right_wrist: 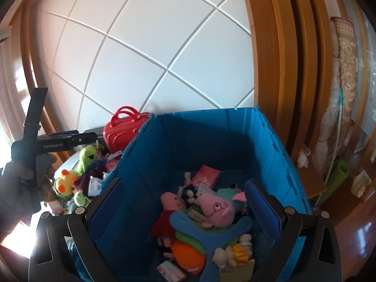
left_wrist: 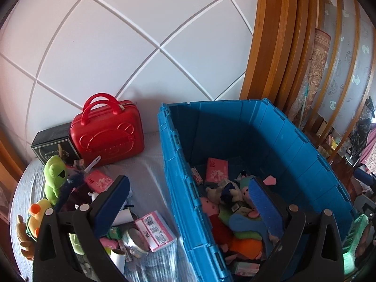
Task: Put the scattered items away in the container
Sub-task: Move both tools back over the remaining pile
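Note:
A blue plastic crate (left_wrist: 300, 145) (right_wrist: 145, 155) holds several plush toys, among them pink pig plushes (right_wrist: 216, 205), and pink tissue packs (left_wrist: 216, 168). My left gripper (left_wrist: 188, 202) is open and empty, astride the crate's left wall. Left of the crate lie scattered items: a green plush (left_wrist: 54, 176), a yellow duck plush (left_wrist: 36, 213), a pink barcoded pack (left_wrist: 156, 231), a tape roll (left_wrist: 136, 239). My right gripper (right_wrist: 185, 209) is open and empty above the crate's inside. The left gripper's body (right_wrist: 54, 144) shows at the left in the right wrist view.
A red carry case (left_wrist: 107, 132) and a black box (left_wrist: 52, 144) stand against the white panelled wall behind the pile. Wooden frames (left_wrist: 282, 47) and a rolled rug (right_wrist: 340, 82) stand right of the crate. A green mat (right_wrist: 336, 178) lies on the floor.

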`<state>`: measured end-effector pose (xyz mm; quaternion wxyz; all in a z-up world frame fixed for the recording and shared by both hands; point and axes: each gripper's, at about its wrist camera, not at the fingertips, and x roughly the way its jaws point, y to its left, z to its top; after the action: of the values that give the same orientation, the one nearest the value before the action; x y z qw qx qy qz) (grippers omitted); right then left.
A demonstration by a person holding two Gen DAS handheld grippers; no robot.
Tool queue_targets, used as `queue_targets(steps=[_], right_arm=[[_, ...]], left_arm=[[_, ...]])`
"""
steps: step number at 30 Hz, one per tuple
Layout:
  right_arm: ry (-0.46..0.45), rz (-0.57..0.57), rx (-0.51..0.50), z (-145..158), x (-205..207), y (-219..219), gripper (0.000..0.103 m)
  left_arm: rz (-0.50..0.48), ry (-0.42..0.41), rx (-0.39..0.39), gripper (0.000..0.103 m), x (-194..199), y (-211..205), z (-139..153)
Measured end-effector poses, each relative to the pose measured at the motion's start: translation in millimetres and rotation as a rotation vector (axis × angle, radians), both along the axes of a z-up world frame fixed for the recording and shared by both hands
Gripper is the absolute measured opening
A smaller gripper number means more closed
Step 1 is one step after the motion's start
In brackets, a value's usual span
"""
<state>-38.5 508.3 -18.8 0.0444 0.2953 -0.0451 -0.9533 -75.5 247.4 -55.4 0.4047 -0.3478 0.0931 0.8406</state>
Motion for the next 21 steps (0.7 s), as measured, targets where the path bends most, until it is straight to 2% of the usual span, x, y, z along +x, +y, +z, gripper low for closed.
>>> queue_targets(steps=[10, 21], right_arm=[[-0.008, 0.118, 0.035, 2, -13, -79, 0.103], [-0.016, 0.255, 0.066, -2, -27, -195, 0.103]], left_arm=[[0.111, -0.044, -0.031, 0.103, -21, -92, -33], [0.266, -0.071, -0.044, 0.103, -64, -221, -59]])
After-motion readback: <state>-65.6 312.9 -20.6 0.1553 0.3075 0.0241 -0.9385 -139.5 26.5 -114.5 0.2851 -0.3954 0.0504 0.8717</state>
